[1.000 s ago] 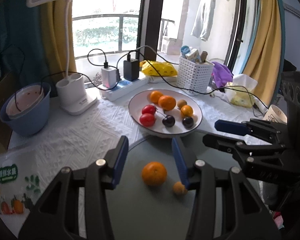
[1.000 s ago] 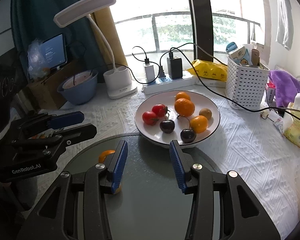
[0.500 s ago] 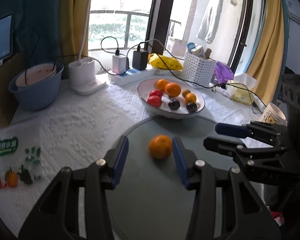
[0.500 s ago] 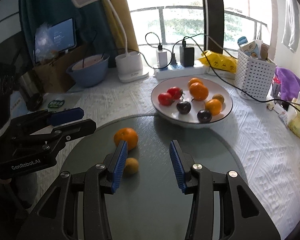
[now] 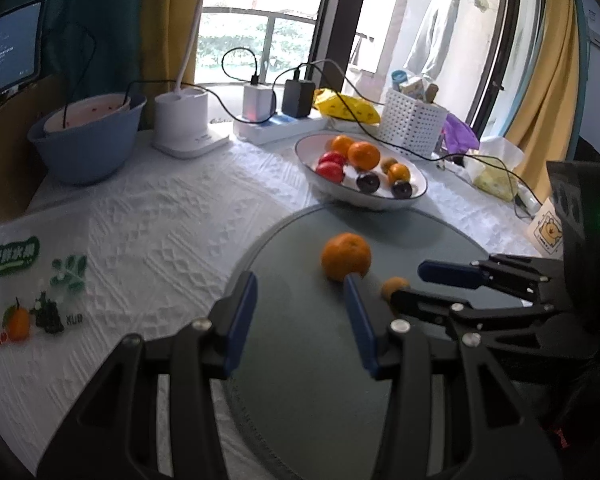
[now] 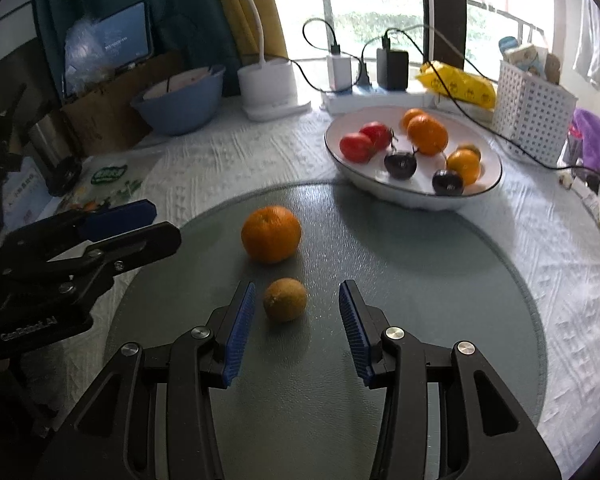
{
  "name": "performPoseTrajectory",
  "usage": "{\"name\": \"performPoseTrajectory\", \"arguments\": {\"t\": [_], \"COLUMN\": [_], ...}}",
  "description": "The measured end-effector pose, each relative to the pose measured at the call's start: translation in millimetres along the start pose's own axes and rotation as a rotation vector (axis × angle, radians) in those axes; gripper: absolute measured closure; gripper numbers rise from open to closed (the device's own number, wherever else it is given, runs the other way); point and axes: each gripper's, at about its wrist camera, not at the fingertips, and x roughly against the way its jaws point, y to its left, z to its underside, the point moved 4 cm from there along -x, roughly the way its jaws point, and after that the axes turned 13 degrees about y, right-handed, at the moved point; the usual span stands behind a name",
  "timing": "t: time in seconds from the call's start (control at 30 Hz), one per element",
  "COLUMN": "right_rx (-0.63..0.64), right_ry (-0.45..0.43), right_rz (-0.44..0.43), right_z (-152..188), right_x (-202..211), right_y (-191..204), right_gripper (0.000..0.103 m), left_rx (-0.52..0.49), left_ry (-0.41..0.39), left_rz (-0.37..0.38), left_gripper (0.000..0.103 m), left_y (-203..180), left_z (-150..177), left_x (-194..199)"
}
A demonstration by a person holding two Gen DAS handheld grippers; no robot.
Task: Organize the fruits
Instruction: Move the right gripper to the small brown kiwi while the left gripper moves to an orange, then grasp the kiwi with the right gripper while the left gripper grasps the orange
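**Jaws open on both sides, fruit lying loose on the grey mat**

Jaws of the right gripper point(image 6: 296, 312) are standing partly open w/ nothing gripped: the small brownish fruit point(image 6: 285, 299) is sitting between the blue pads, nearer the left pad, but a gap is showing on each side, so no contact. Jaws of the left gripper point(image 5: 300, 308) are likewise standing partly open and holding nothing; the orange point(image 5: 346, 257) is lying just beyond the tip of its right finger, which is overlapping the fruit's lower edge in the left wrist view. Whether that tip is touching the orange, can't tell.

Both loose fruits are resting on the round grey mat point(image 6: 420, 280), the orange farther from the right camera, the brownish one close in front of it, a small gap between them. In the left wrist view the brownish fruit is peeking out beside the right gripper's near finger.

White bowl point(image 6: 488, 184) is sitting at the mat's far edge on the white-clothed desk point(image 5: 160, 220), carrying two oranges, two red tomatoes, two dark plums, a smaller orange fruit and a small brownish one behind it. Beyond it: white lattice basket point(image 6: 532, 116), power strip w/ chargers point(image 6: 380, 96), yellow packet point(image 6: 456, 84). Far left: blue basin point(image 5: 88, 144) and lamp base point(image 5: 184, 124). A printed fruit bag point(image 5: 24, 292) is lying flat at the desk's near left.
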Motion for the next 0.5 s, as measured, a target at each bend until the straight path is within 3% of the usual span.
{"name": "performPoseTrajectory", "arguments": {"t": [0.13,0.27,0.5], "right_rx": [-0.002,0.006,0.026], "right_ry": [0.033,0.037,0.033], "right_rz": [-0.003,-0.012,-0.017], "right_z": [1,0,-1], "right_x": [-12,-15,-16], "right_y": [-1,0,2], "right_gripper": [0.058,0.076,0.076], "left_rx": [0.003,0.001,-0.014], "left_ry": [0.009,0.021,0.034], "left_rz": [0.001,0.0,-0.01], "left_gripper": [0.056,0.056,0.056], "left_y": [1,1,-5], "left_z": [1,1,-2], "left_x": [-4,-6,-10]}}
